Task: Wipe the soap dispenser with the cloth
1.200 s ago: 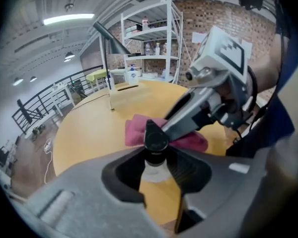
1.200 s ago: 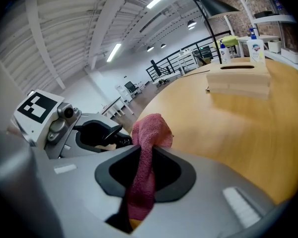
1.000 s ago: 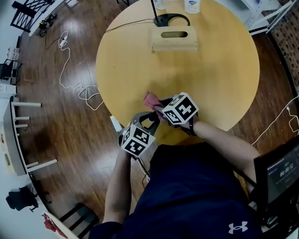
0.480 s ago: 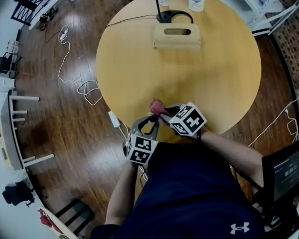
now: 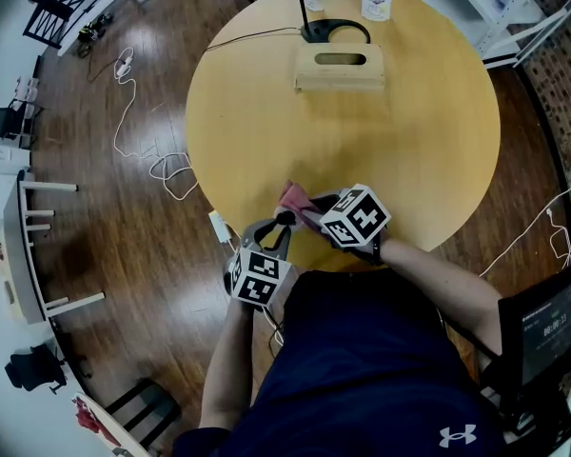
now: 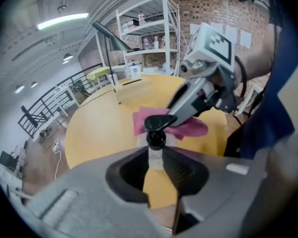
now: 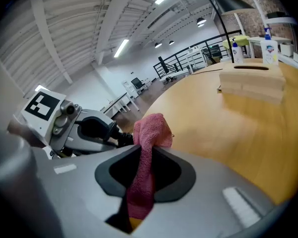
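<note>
**Holding soap dispenser and cloth at the table's near edge**

The soap dispenser point(image 6: 156, 131), black pump on top, stands between the left gripper's point(image 6: 156, 156) jaws, which have just been closing and pinch its pale neck. Just beside it, the right gripper point(image 7: 145, 158) pinches the pink cloth point(image 7: 150, 131). At the round table's point(image 5: 414, 141) far edge sit a slotted wooden box point(image 5: 341, 70), contents hidden, and two bottles point(image 5: 376, 0) with unreadable labels.
</note>
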